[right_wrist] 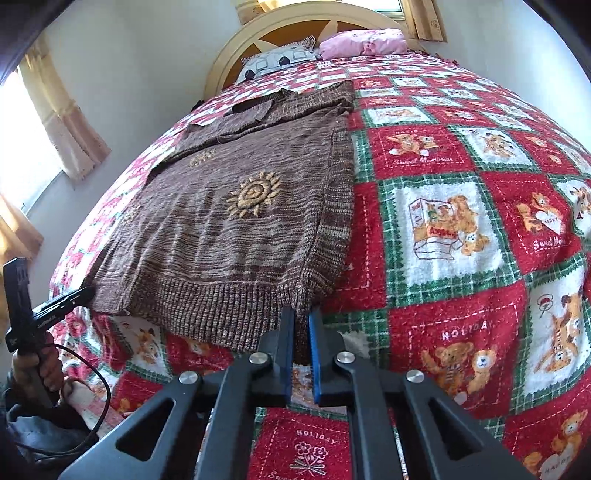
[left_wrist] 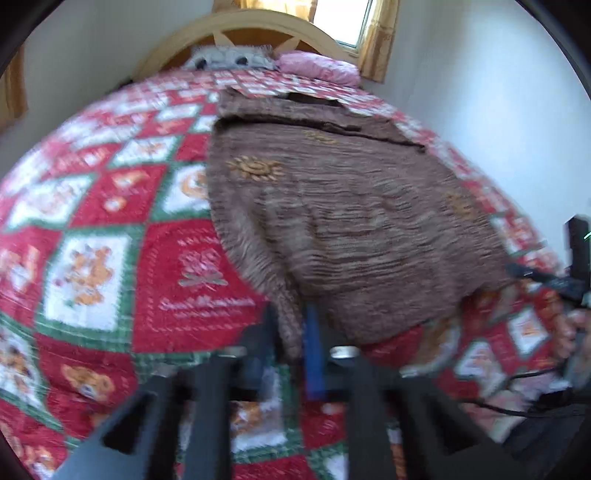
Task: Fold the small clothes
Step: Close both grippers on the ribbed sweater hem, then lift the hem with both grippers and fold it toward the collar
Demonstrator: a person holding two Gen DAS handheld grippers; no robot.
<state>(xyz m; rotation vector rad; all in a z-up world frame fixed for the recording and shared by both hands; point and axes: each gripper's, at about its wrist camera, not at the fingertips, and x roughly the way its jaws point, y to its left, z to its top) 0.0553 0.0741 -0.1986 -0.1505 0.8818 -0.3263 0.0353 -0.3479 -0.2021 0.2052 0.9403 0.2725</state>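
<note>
A brown knitted sweater (right_wrist: 236, 229) with embroidered suns lies flat on the bed, sleeves folded in; it also shows in the left wrist view (left_wrist: 351, 221), blurred. My right gripper (right_wrist: 302, 325) is shut on the sweater's near right hem corner. My left gripper (left_wrist: 293, 332) is shut on the near left hem corner, which hangs between its fingers. The left gripper also appears in the right wrist view (right_wrist: 62, 302) at the hem's far side, and the right gripper appears at the edge of the left wrist view (left_wrist: 546, 278).
The bed has a red, green and white teddy-bear quilt (right_wrist: 461, 221). A patterned pillow (right_wrist: 280, 59) and a pink pillow (right_wrist: 364, 42) lie by the wooden headboard (right_wrist: 295, 22). Walls and curtained windows (right_wrist: 40, 122) flank the bed.
</note>
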